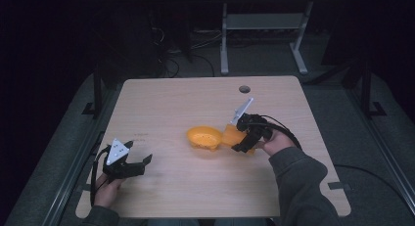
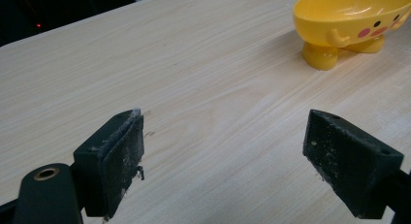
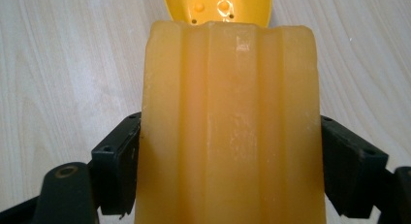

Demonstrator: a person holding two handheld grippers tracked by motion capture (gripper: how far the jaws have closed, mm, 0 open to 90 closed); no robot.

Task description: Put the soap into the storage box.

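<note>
I grip the bar of soap [image 3: 228,127] between my right gripper's [image 1: 243,140] fingers, aimed at the yellow soap dish [image 1: 204,137] mid-desk [image 1: 161,103]; my left gripper [image 1: 131,163] waits open, well apart.

One yellow soap dish [image 1: 204,137], one soap bar [image 3: 230,127], two tongs [image 1: 138,161].
</note>
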